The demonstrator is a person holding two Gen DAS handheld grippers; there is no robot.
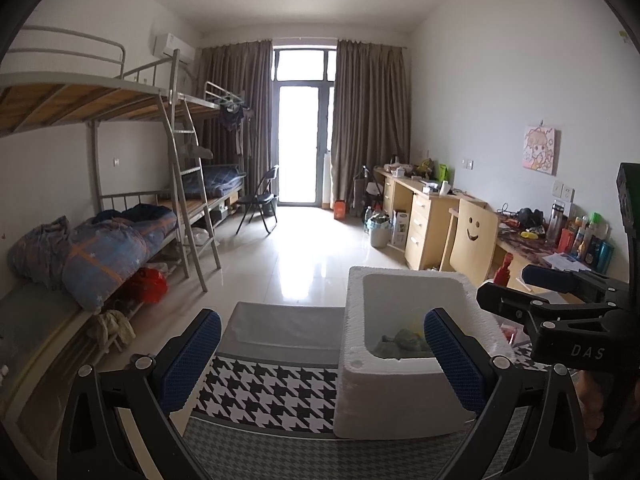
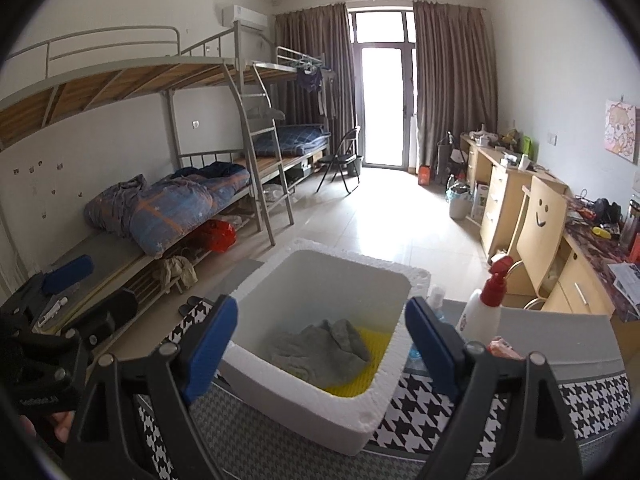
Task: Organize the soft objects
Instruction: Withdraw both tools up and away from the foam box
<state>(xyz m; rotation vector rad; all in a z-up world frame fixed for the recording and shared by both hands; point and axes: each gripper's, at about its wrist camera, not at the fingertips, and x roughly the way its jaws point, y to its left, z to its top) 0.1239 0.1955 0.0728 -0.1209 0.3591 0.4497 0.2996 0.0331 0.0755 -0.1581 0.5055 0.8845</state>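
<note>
White foam box (image 2: 384, 400) holds grey cloth (image 2: 320, 344) on yellow mat (image 2: 370, 364); houndstooth black-white cover (image 1: 264, 388).

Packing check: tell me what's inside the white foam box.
The white foam box holds a crumpled grey cloth on a yellow mat. Anything under the cloth is hidden.

Your right gripper (image 2: 320, 344) hangs wide open above the white foam box (image 2: 384, 408), where a grey cloth (image 2: 320, 344) lies on yellow mesh (image 2: 370, 368).
</note>
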